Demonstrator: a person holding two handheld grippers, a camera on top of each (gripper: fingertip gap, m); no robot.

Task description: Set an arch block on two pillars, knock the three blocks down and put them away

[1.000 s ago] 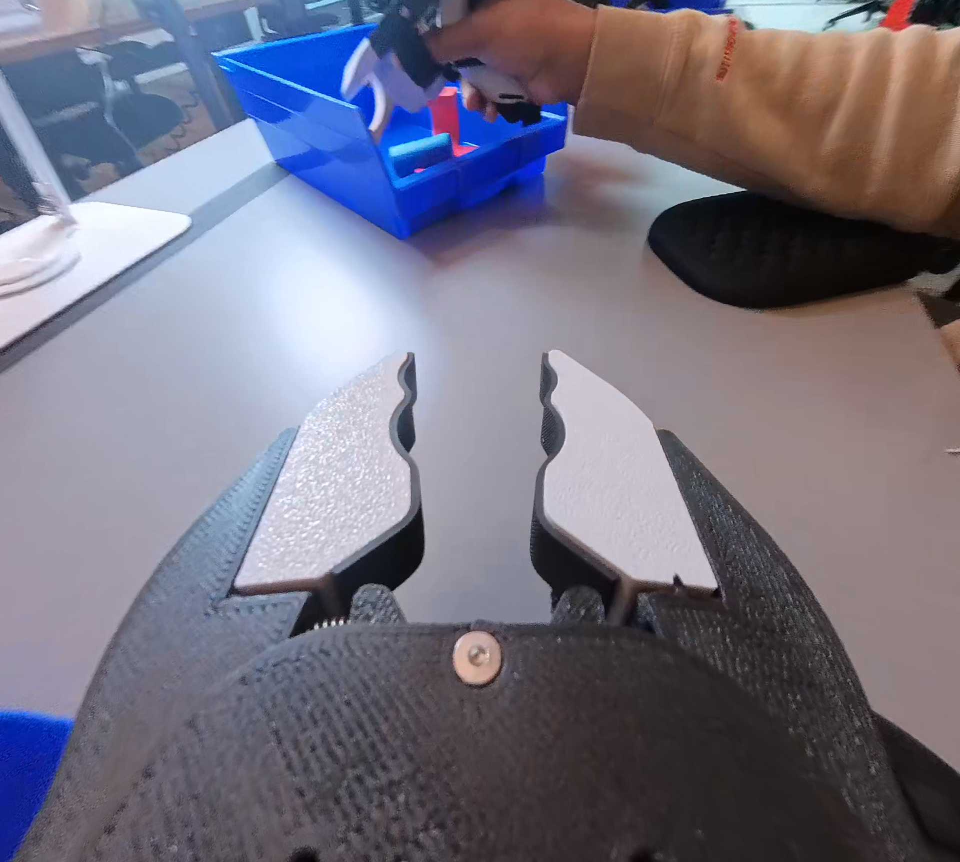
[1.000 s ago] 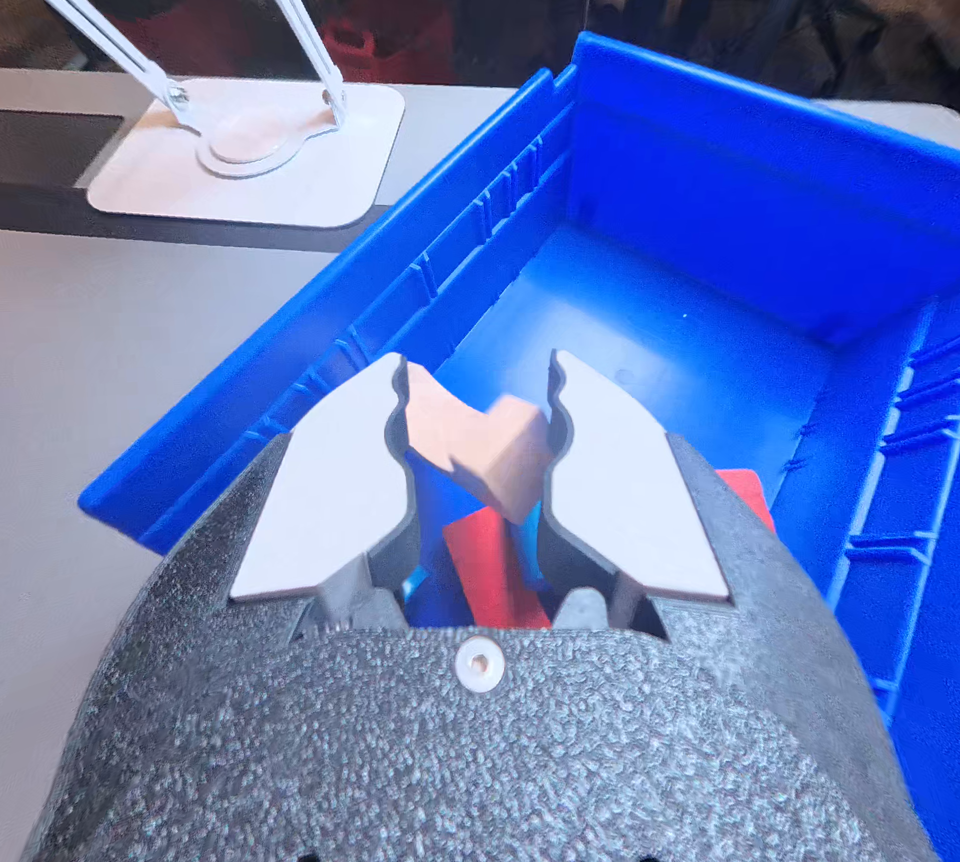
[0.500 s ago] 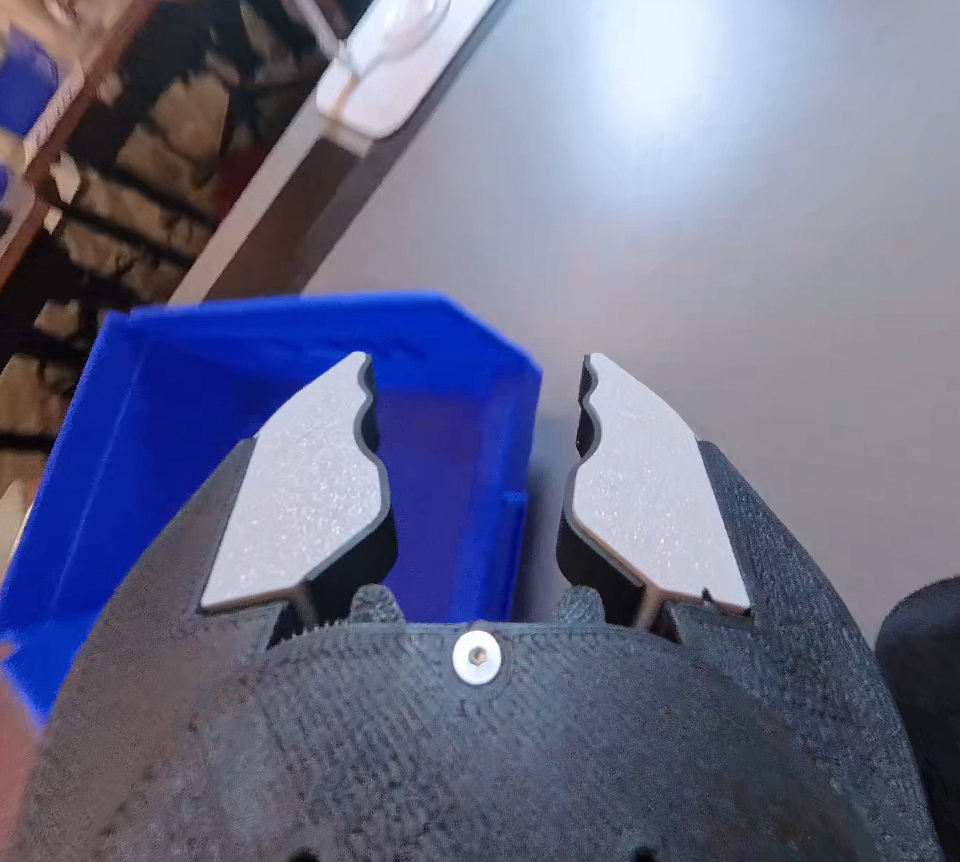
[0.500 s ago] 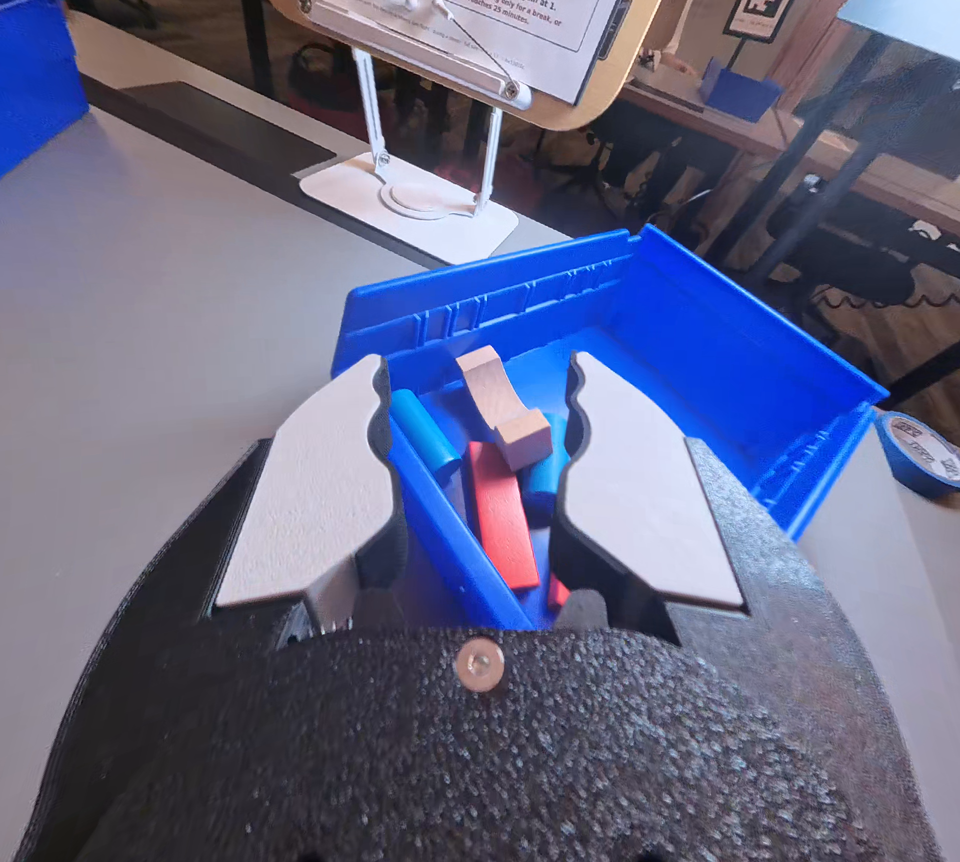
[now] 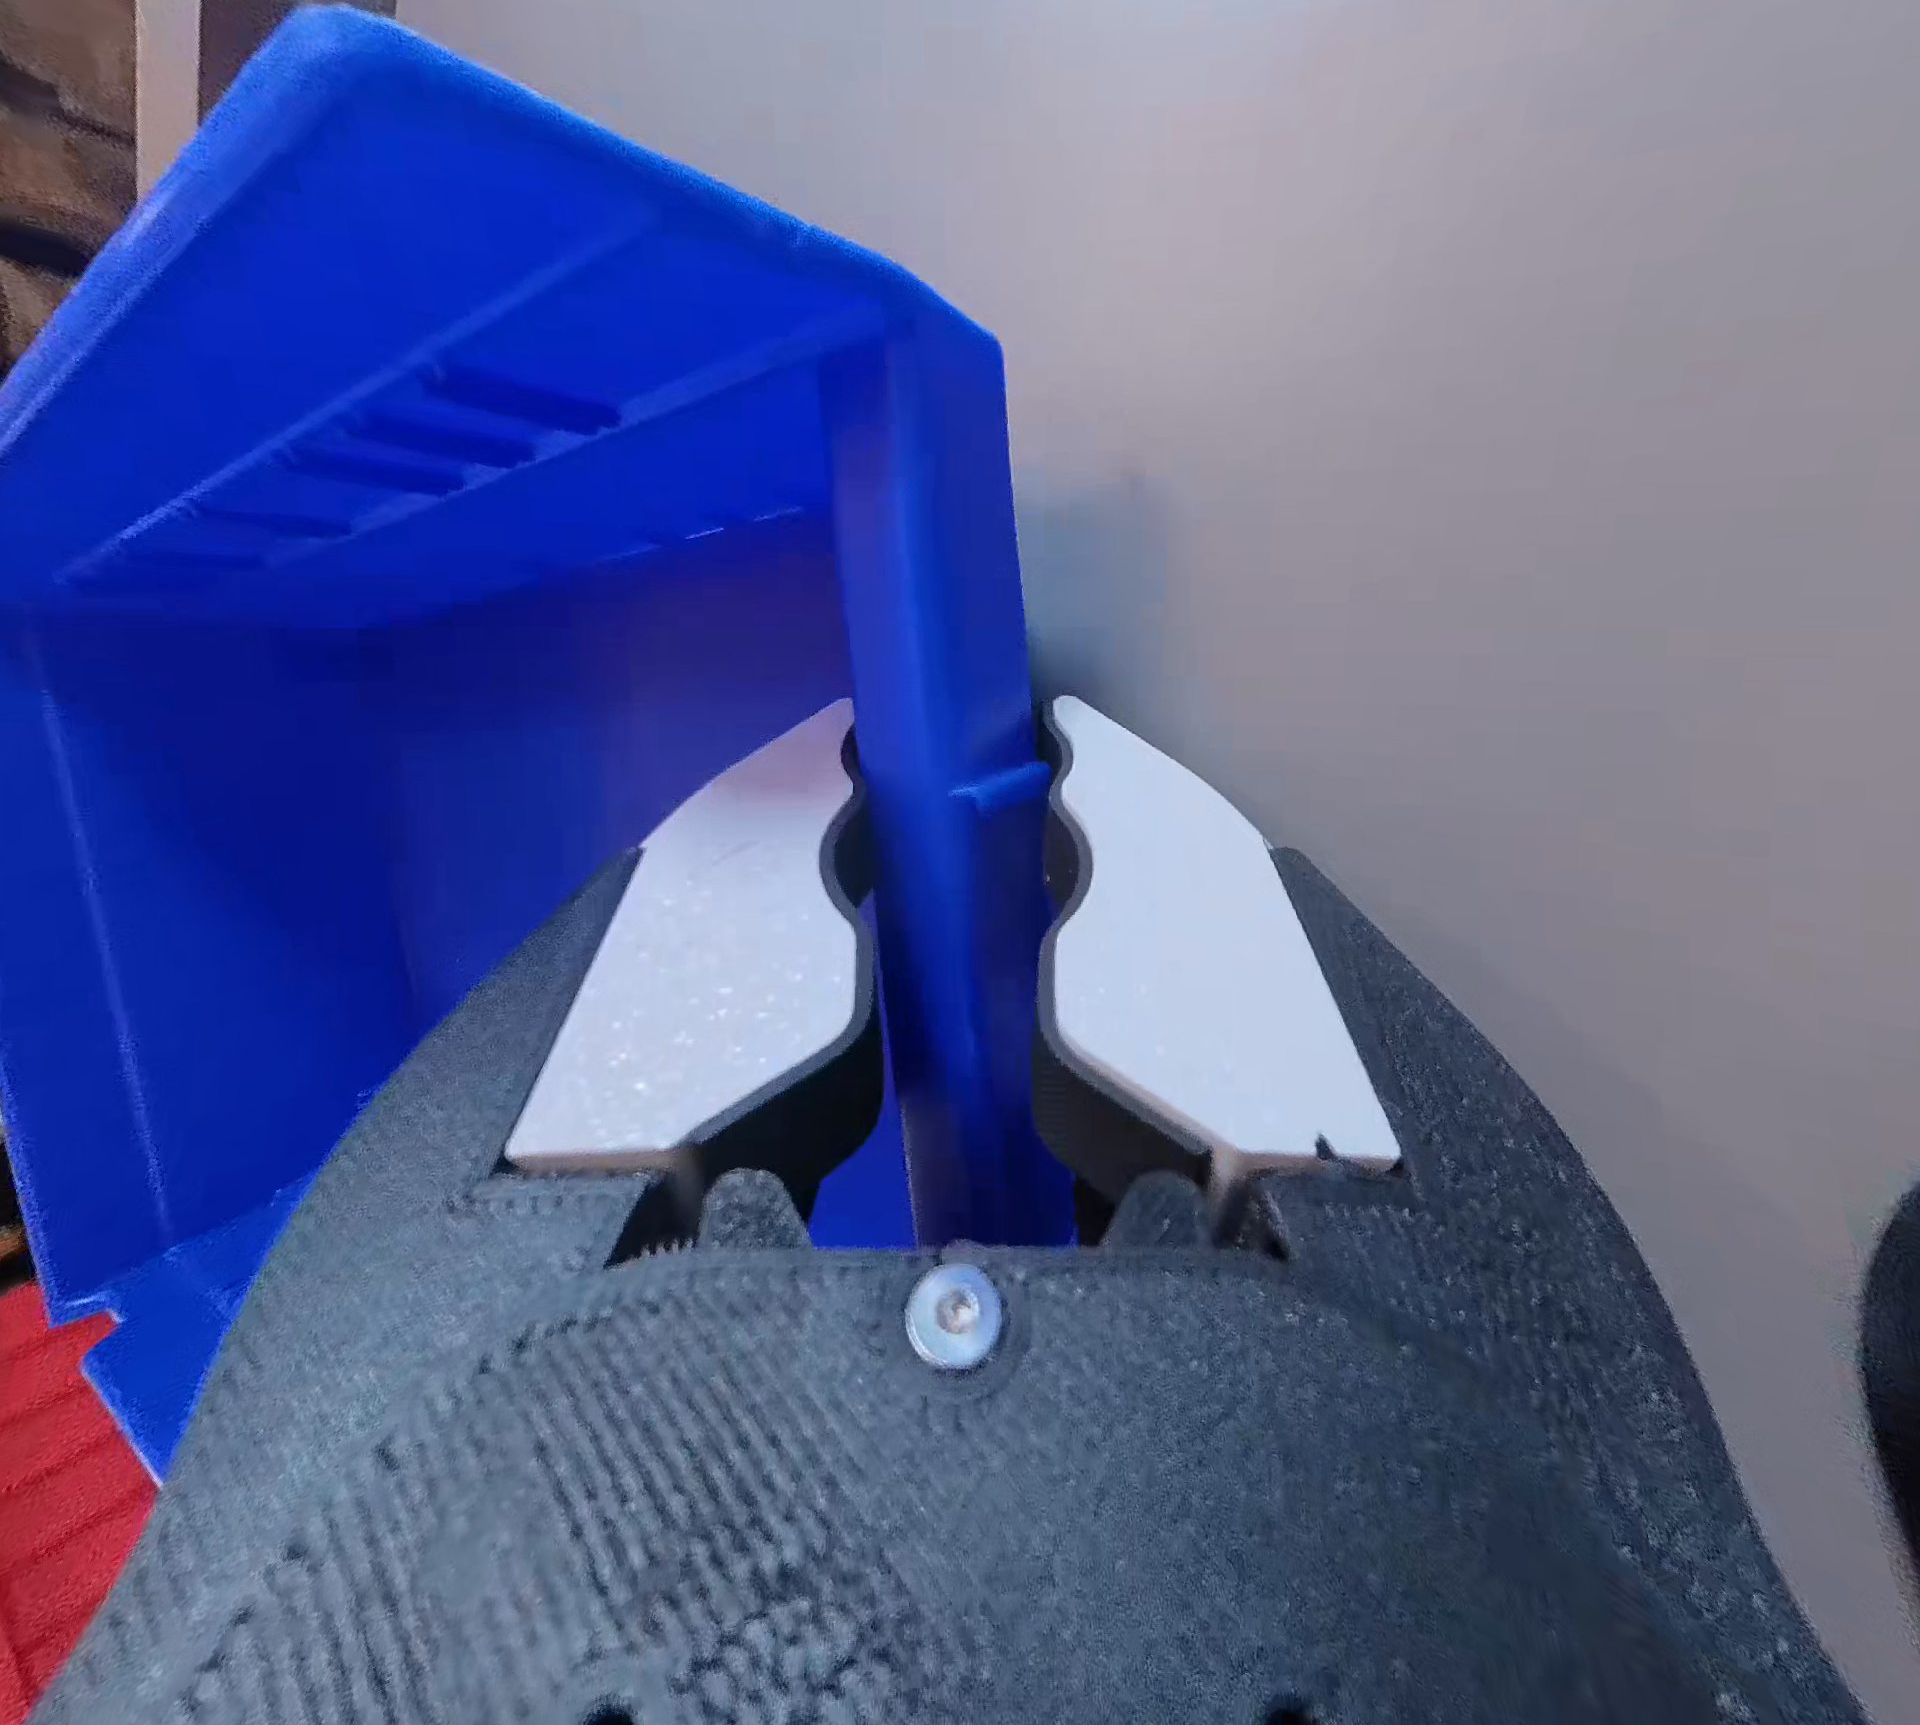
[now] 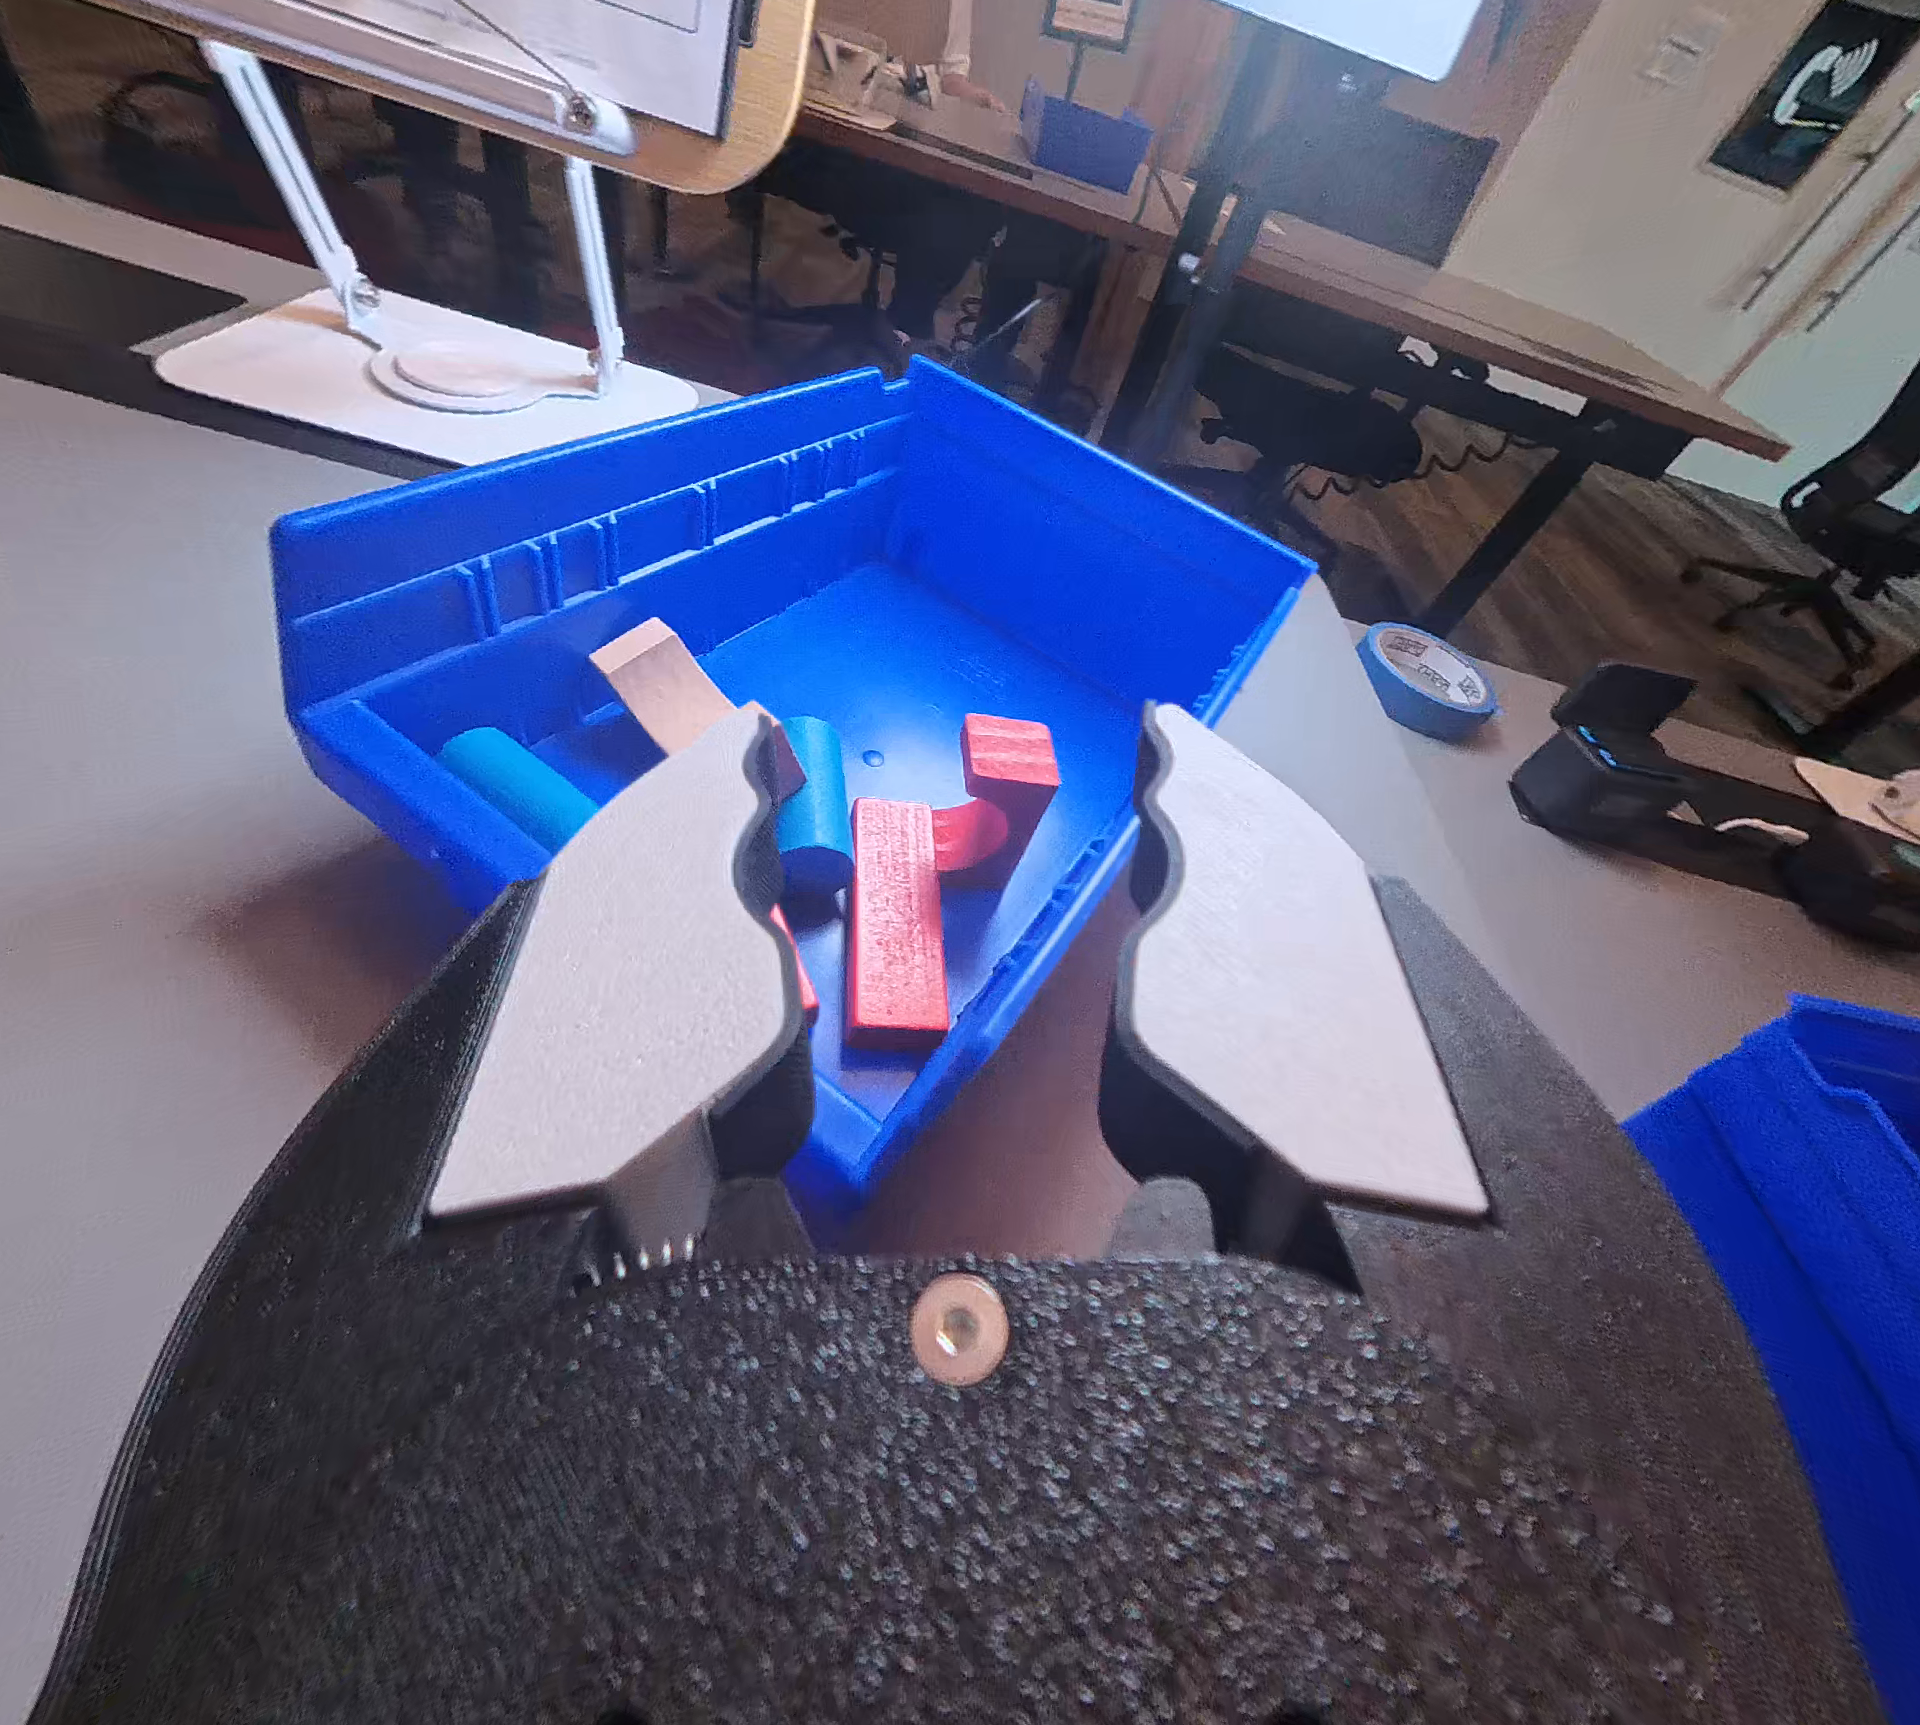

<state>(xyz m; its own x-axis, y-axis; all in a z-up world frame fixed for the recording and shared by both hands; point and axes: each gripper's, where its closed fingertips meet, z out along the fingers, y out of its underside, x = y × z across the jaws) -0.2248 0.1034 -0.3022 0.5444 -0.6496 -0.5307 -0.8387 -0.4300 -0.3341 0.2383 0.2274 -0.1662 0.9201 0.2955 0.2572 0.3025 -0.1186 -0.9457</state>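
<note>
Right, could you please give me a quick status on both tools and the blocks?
Left tool shut on empty blue bin's wall. Right tool open, empty, above the other bin. Wooden arch block, blue cylinders, red blocks inside. Nothing in the way.

- Natural wood block (image 6: pixel 665 688): near end hidden behind the right gripper's finger (image 6: pixel 623 969).
- Second blue bin (image 6: pixel 1808 1260): cut by the right edge.
- Red surface (image 5: pixel 52 1509): cropped, unidentifiable.
</note>
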